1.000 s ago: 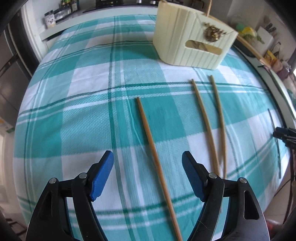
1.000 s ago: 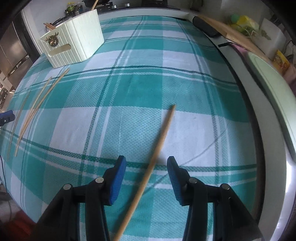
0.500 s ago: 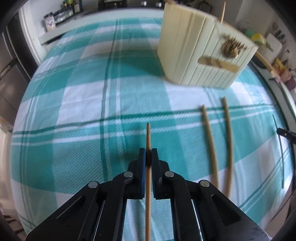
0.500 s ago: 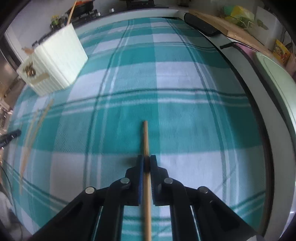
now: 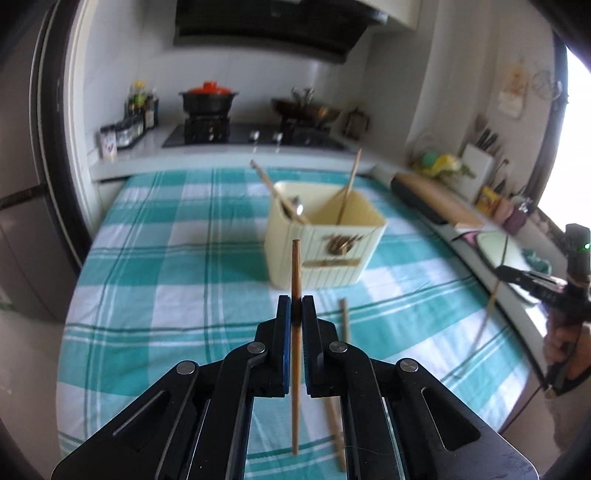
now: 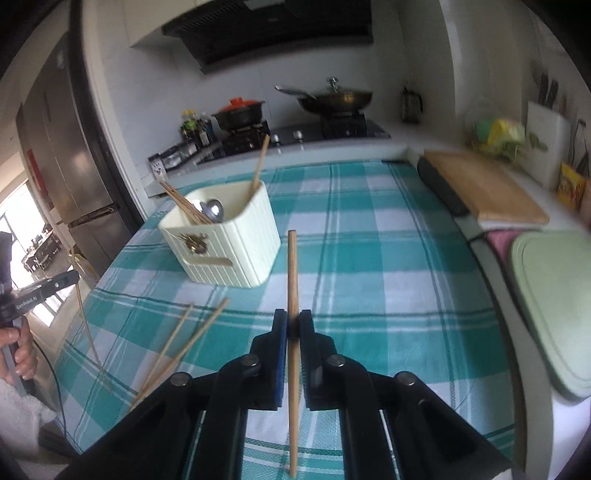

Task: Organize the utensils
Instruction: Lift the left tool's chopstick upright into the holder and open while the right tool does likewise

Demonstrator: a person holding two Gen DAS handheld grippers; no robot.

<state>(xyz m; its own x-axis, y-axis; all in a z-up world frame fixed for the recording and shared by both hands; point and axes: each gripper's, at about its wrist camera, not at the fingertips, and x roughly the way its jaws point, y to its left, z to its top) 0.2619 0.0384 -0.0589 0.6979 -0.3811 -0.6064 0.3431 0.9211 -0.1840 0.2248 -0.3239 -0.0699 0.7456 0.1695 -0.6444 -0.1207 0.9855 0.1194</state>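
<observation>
Nearest the left wrist camera, the left gripper (image 5: 296,314) has its jaws pressed together on a thin wooden chopstick (image 5: 295,273), which runs straight up between the blue pads and pokes out beyond the tips, clear of the cloth. The gripper is tilted forward and downward over the table. In the right wrist view the right gripper (image 6: 293,325) stands the same way, jaws pinching a second chopstick (image 6: 292,273) at about its middle, its lower end hanging below the fingers above the cloth. At the edge of each view the other gripper shows, with a hand (image 5: 561,343) wrapped round its handle.

Under both lies a teal-and-white checked tablecloth (image 6: 369,236). Two loose chopsticks (image 6: 184,339) lie side by side on it, to the left of the right gripper. Farther on stands a cream ribbed utensil holder (image 6: 229,243), upright on the cloth, with several chopsticks and a metal spoon (image 6: 214,208) leaning inside.

To the right, along the counter, are a pale green board (image 6: 546,302) and a wooden cutting board (image 6: 484,192). At the back is a stove with a red-lidded pot (image 5: 208,96) and a wok (image 6: 336,98), under a dark range hood (image 5: 273,26). A steel refrigerator (image 6: 74,166) stands at the left.
</observation>
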